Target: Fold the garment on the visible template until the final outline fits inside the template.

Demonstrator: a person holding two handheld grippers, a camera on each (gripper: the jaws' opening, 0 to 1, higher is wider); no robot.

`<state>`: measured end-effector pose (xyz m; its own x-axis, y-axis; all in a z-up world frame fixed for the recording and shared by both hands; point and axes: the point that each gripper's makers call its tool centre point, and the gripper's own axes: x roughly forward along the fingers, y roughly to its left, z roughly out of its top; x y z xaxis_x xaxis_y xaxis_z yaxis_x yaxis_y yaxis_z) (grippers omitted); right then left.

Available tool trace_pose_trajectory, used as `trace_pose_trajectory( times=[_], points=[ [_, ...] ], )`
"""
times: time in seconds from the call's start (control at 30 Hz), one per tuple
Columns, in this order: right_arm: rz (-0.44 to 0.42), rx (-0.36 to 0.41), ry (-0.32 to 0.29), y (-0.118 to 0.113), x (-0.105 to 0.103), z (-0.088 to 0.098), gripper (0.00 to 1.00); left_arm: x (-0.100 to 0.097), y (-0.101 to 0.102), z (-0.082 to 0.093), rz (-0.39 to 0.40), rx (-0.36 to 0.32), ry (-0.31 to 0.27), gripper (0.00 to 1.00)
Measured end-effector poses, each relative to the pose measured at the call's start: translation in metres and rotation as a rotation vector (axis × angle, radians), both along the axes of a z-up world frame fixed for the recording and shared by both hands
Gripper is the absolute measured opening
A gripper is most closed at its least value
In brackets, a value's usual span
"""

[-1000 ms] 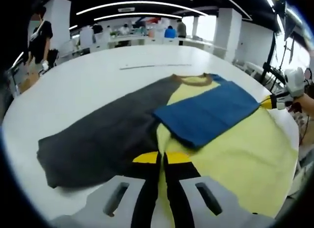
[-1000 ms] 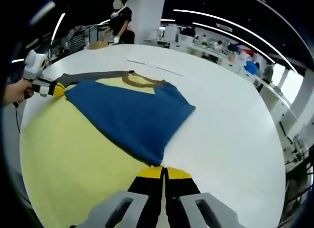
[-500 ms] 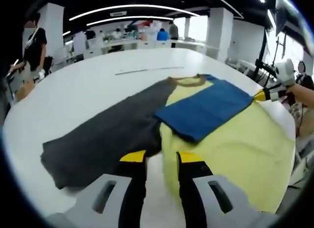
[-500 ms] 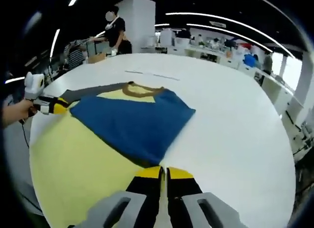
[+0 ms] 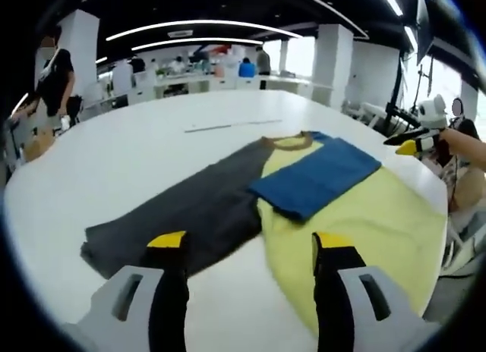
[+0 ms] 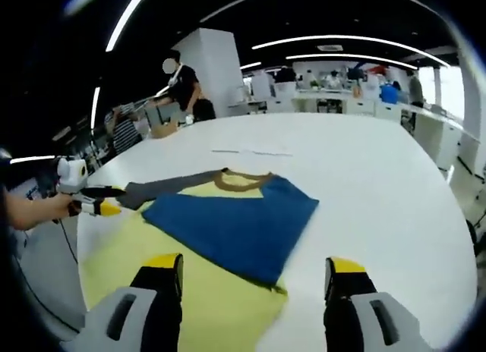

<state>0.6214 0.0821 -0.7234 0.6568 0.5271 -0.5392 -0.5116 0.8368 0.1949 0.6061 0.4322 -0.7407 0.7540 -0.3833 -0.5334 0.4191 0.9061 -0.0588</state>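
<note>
While both grippers hang spread apart over the near edge of the table (image 5: 114, 147), holding nothing, we judge the step in hand to be a fresh grasp for the next fold. To do it well, we should take the garment (image 5: 304, 193) at an outer edge, pinch only the layers meant to travel, lift just enough to clear the cloth below, and lay the fold flat so no ridge pushes the outline wide. We cannot make out a template line in either view, so we would check the outline before letting go.

The left gripper (image 5: 250, 249) has its jaws wide, the yellow hem lying between and just beyond them. The right gripper (image 6: 256, 272) is equally wide, poised over the near yellow edge.

The garment lies flat near the edge of the table closest to us. Its yellow body (image 6: 220, 314) is broadest; a blue panel (image 6: 239, 223) is folded across it toward the brown collar (image 6: 241, 179), and a dark grey part (image 5: 182, 215) stretches away from the collar to the far side of the blue panel.
</note>
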Motion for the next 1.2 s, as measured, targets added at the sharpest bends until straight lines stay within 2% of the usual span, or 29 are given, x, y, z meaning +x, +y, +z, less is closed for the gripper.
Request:
trace_pose_trajectory(
  times=[0.27, 0.53, 0.93, 1.2],
  points=[
    [0.036, 0.0, -0.002, 0.009, -0.022, 0.012, 0.92, -0.011, 0.016, 0.01, -0.007, 0.011, -0.019, 0.81],
    [0.066, 0.01, 0.001, 0.016, -0.041, 0.021, 0.99, -0.024, 0.045, 0.015, 0.033, 0.006, -0.016, 0.85],
    [0.057, 0.007, -0.015, 0.015, -0.055, 0.031, 0.98, -0.03, 0.104, 0.017, 0.169, 0.033, -0.019, 0.8],
    [0.041, -0.009, -0.009, 0.01, -0.061, 0.03, 0.96, -0.025, 0.143, 0.012, 0.269, 0.05, -0.018, 0.71]
  ],
)
